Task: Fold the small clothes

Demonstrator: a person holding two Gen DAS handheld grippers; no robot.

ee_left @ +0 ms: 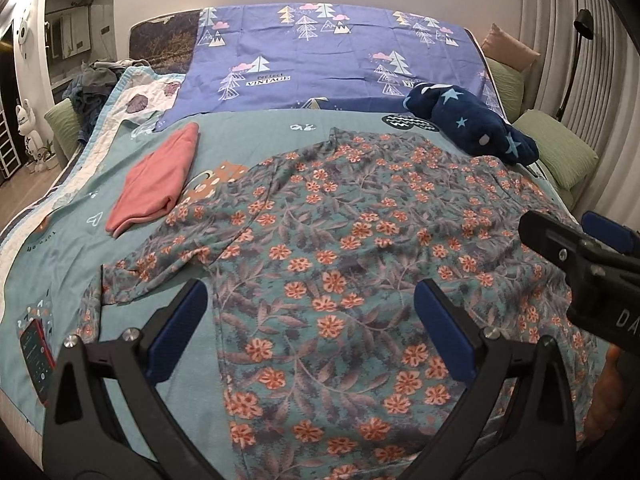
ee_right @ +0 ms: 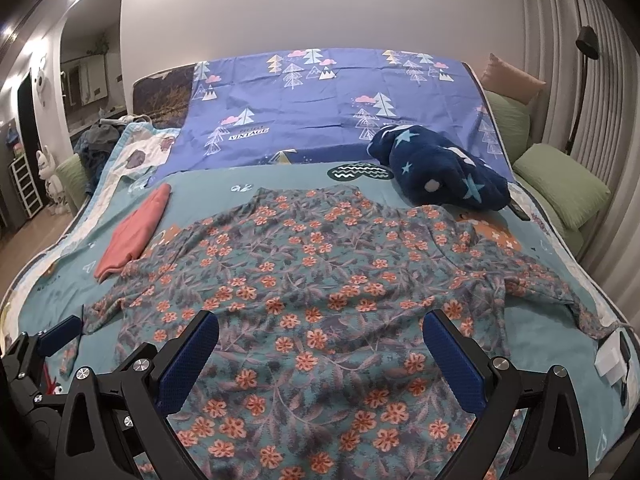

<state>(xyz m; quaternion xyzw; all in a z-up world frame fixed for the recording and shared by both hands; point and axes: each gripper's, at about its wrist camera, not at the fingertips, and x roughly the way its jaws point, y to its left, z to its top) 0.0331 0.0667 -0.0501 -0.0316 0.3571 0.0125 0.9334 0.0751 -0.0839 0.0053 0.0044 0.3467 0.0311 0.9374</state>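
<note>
Spread flat on the bed (ee_left: 248,132), the floral shirt (ee_left: 340,240) is seen lengthwise ahead of and beneath the left gripper (ee_left: 312,332) and right gripper (ee_right: 320,360), both held agape and empty over its near hem.

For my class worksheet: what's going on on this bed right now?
A person holds a claw in each hand over a floral garment spread flat on the bed. The left claw and right claw are both open, gripping nothing. A pink garment already lies folded to the left; a navy star-print item sits unfolded farther back.
</note>
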